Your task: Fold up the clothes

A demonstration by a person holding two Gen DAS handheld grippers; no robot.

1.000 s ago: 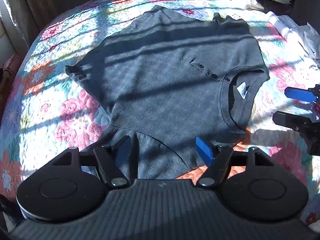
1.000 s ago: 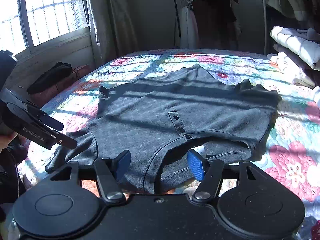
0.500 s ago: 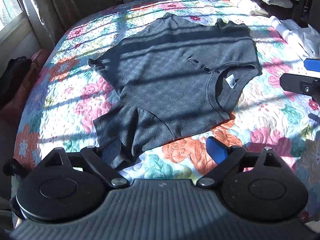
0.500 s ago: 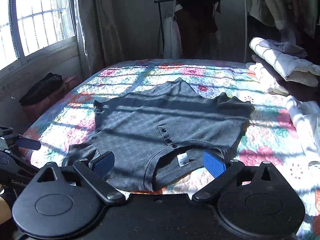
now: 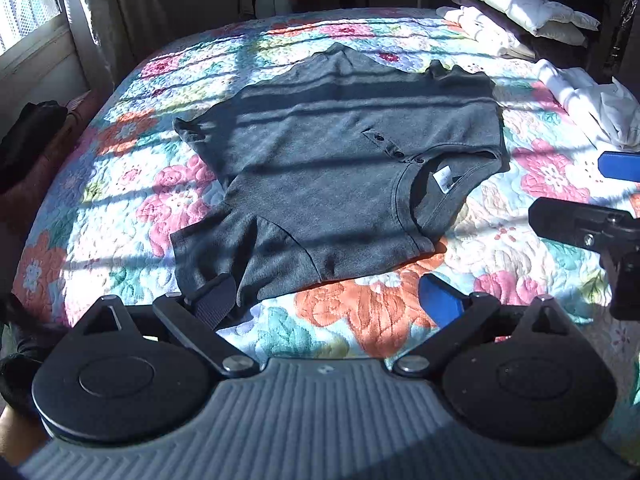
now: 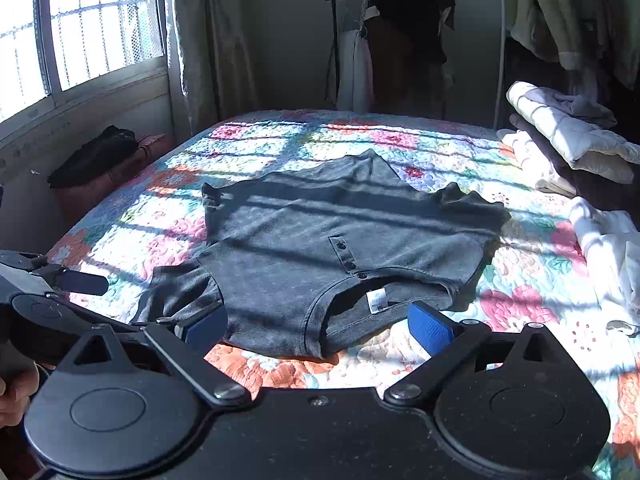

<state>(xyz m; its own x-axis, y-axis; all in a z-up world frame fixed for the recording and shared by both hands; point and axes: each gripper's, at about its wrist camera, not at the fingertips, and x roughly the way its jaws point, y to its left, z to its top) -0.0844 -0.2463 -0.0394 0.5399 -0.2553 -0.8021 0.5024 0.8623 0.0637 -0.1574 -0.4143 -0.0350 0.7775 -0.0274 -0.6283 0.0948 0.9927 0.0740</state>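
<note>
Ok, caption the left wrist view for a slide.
Open left gripper poised before a grey henley shirt spread flat on a floral quilt.

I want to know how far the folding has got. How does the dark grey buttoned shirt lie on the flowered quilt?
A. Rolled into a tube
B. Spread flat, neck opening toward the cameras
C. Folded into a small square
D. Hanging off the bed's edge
B: the dark grey buttoned shirt lies spread flat on the flowered quilt, its neck opening and white label nearest the cameras.
</note>
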